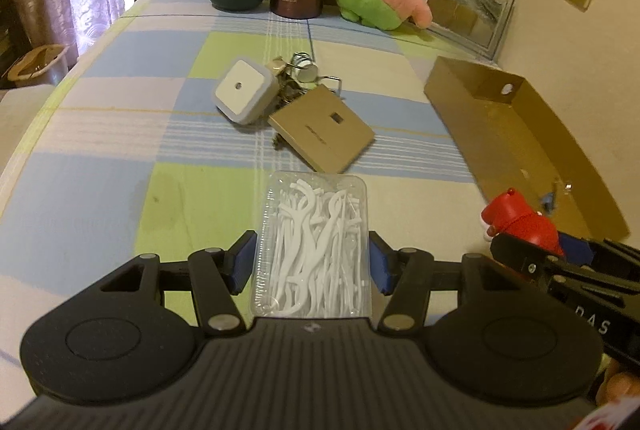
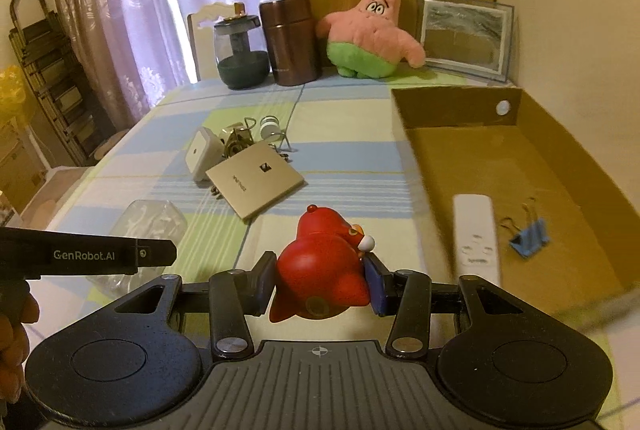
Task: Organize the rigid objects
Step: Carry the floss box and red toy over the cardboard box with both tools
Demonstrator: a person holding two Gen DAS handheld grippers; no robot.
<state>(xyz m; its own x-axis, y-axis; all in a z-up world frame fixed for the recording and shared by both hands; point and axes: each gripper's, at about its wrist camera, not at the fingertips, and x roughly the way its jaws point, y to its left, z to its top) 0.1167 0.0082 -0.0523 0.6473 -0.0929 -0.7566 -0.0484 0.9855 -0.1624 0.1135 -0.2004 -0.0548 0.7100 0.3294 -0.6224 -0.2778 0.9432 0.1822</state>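
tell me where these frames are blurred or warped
Right wrist view: the cardboard box and white remote inside it smear with motion blur; left wrist view: sharper, though fisheye bends the table edge, corners vignette black.

Floss-pick box (image 1: 314,246): clear glossy plastic, white plastic picks inside; red figure (image 2: 322,276): smooth, satin-gloss plastic; gripper pads (image 1: 244,262): blue, matt; tablecloth (image 1: 120,134): checked woven cloth, matt; tray (image 2: 532,166): brown matt cardboard; remote (image 2: 476,234): white smooth plastic; binder clip (image 2: 528,234): blue painted metal, wire handles; flask (image 2: 290,42): brown glossy metal; star toy (image 2: 370,30): plush cloth.
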